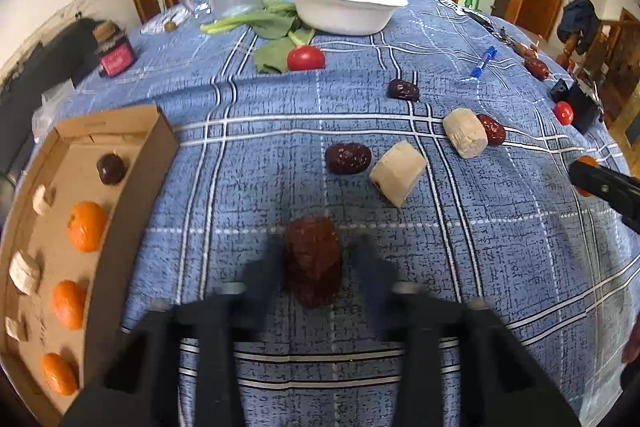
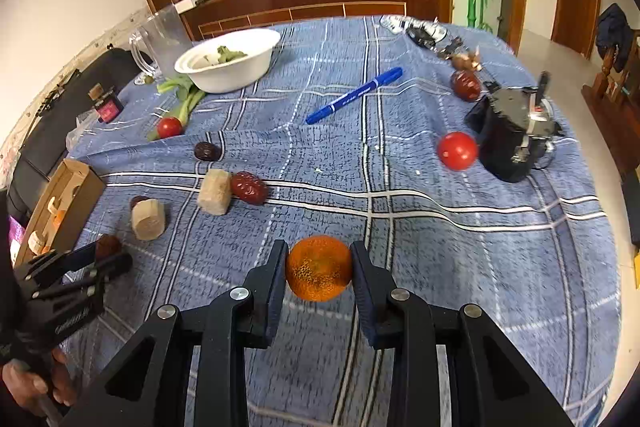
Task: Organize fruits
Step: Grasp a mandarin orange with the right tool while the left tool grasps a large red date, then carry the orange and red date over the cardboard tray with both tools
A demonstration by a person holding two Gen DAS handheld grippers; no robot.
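Roughly half sorted, by the look of it. Off to the left of the left fingers [image 1: 312, 263]: a cardboard tray [image 1: 120, 187] on the bench [image 1: 480, 267], already lined with three oranges [image 1: 86, 226], pale cut chunks along its far wall and one dark date [image 1: 111, 169]. Still loose on the cloth, ahead of those fingers and to their right: two beige chunks [image 1: 398, 173], several more dates [image 1: 348, 158], two small tomatoes [image 1: 306, 58]. Beyond them, greens beside a white bowl [image 1: 344, 7]; probably not part of the sorting. Between the right fingers [image 2: 319, 269]: a fourth orange [image 2: 319, 268], pads touching both flanks, apparently clamped, well to the right of the tray. Between the left fingers: a brown date [image 1: 313, 261], prongs blurred and standing slightly apart from its sides, so bracketing it rather than gripping. Remaining, most likely: carry orange and date over to the tray, then gather the scattered pieces.
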